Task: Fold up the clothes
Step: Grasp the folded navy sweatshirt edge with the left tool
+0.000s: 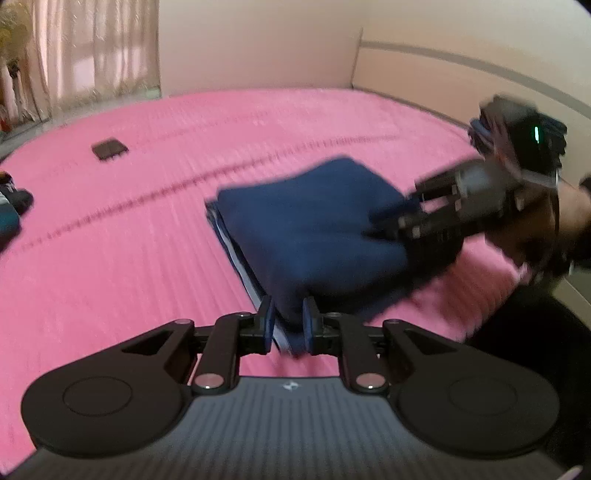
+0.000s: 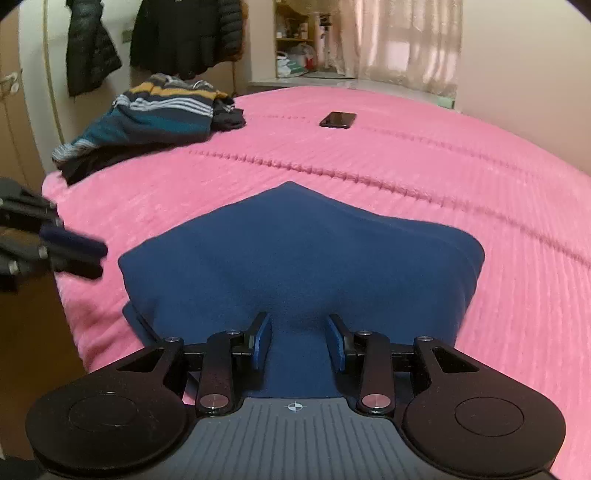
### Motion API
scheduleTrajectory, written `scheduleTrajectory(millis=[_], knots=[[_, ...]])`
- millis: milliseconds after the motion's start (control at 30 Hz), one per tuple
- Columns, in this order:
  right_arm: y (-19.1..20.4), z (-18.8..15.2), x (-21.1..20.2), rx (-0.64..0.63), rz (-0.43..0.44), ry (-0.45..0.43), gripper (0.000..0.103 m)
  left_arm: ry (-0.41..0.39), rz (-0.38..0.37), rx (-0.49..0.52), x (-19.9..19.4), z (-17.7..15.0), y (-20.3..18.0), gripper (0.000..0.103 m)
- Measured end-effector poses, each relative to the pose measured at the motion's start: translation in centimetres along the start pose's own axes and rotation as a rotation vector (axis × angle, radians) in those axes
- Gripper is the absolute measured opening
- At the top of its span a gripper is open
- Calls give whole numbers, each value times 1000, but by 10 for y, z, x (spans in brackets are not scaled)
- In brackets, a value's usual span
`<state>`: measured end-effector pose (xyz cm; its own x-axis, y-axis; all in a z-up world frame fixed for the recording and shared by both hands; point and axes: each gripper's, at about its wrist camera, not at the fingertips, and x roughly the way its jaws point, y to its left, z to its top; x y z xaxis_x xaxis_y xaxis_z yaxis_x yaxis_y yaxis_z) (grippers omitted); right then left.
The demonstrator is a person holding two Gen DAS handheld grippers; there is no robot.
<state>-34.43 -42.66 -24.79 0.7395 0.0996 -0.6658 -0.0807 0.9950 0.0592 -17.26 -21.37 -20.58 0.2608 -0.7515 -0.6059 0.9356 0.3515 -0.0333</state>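
Observation:
A folded navy blue garment [image 1: 314,229] lies on the pink bed cover [image 1: 129,258]; it fills the middle of the right wrist view [image 2: 295,258]. My left gripper [image 1: 289,325] is shut on the garment's near corner, cloth bunched between the blue pads. My right gripper [image 2: 298,341] has its jaws around the garment's near edge, and a bunch of cloth fills the gap between them. In the left wrist view the right gripper [image 1: 391,221] shows blurred at the garment's right side. In the right wrist view the left gripper [image 2: 92,258] shows at the left edge.
A pile of striped and dark clothes [image 2: 155,110] lies at the bed's far left corner. A black phone [image 2: 338,119] lies on the cover farther back, also in the left wrist view [image 1: 109,148]. Jackets [image 2: 184,33] hang on the wall. The headboard [image 1: 461,74] runs along the right.

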Motion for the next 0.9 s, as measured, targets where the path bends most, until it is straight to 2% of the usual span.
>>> scheduleTrajectory(millis=[67,167,267,333,367,433,500,600,700,767,900], knots=[[-2,-2,-2,18,8,-8,37,-35,-5,-10,1,15,1,16],[-2,-6,-4,27,15,-23,37,-56,-40,-59,27,38,5,16],[-6,-7,-10,52,39,-22,37,25,-95,-66,60,44,9,16],[-18,-2,-19,122,81,-17,37,95,-89,-9,75,36,5,16],[-28,1,-25,178,90,-38,37,105,-84,2,75,32,4,16],[-49,10,-34,262,51,-102,37,107,-88,-36,71,26,8,15],[-72,23,-31,293,5,-130,37,103,-88,-65,69,22,10,16],[-98,42,1,272,-4,-87,37,98,-75,-85,69,19,9,15],[-118,48,50,285,26,21,37,103,-68,-98,73,24,9,15],[-122,48,68,274,50,26,37,105,-63,-101,73,24,9,15],[-116,59,63,224,28,47,37,105,-63,-107,72,23,9,15]])
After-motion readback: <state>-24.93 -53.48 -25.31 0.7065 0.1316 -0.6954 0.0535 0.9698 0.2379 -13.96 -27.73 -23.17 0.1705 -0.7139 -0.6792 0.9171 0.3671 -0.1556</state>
